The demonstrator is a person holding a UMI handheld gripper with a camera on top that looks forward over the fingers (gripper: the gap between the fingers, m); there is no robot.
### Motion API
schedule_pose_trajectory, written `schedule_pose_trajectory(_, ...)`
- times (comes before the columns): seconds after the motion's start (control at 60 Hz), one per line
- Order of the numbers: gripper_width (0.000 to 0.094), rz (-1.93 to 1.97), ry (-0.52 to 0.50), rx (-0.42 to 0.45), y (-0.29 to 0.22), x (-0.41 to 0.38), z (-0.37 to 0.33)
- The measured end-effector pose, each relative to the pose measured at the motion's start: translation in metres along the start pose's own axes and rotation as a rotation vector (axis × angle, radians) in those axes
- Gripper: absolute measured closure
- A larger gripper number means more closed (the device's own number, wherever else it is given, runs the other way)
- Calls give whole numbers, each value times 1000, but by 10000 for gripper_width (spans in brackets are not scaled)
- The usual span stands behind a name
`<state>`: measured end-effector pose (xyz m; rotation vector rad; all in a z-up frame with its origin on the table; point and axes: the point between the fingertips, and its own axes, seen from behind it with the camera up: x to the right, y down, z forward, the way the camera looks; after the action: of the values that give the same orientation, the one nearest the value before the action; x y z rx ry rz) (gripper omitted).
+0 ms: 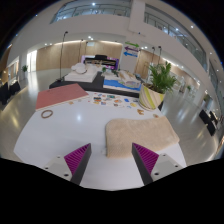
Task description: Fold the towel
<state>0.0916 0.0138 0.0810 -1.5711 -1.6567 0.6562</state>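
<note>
A beige towel [140,132] lies flat on the white table [70,130], just ahead of my fingers and a little to the right. My gripper [112,160] is held above the table's near edge. It is open and empty, with the magenta pads [77,157] well apart. The towel's near edge reaches in between the two fingers without touching them.
A pink mat [60,95] lies at the far left of the table, with a small ring [47,114] nearer to me. A potted plant in a yellow pot [153,92] stands beyond the towel. Small colourful items [118,100] lie further back.
</note>
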Motion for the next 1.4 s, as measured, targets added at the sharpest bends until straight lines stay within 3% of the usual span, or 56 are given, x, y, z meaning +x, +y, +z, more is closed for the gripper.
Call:
schedule_pose_trajectory(0.267,95,5,-73,-52,6,8,109)
schedule_pose_trajectory(0.433,213,-9,-89,-71,16,3,138)
schedule_pose_trajectory(0.467,261,-7,-89,-75,16,2,141)
schedule_pose_trajectory(0.5,374,-8,-97,-79,16,-1,142)
schedule_pose_trajectory(0.6,881,-50,6,-106,17,27,145)
schedule_pose_trajectory(0.617,902,-46,9,-105,16,29,147)
schedule_pose_trajectory(0.7,923,-10,-32,-146,16,24,143)
schedule_pose_trajectory(0.85,925,98,-88,-120,-29,45,116)
schedule_pose_trajectory(1.05,920,207,-53,-58,-82,166,95)
schedule_pose_trajectory(1.35,902,140,80,-93,-33,308,154)
schedule_pose_trajectory(1.383,834,132,84,-102,-26,313,157)
schedule_pose_trajectory(1.4,737,131,80,-102,-25,314,157)
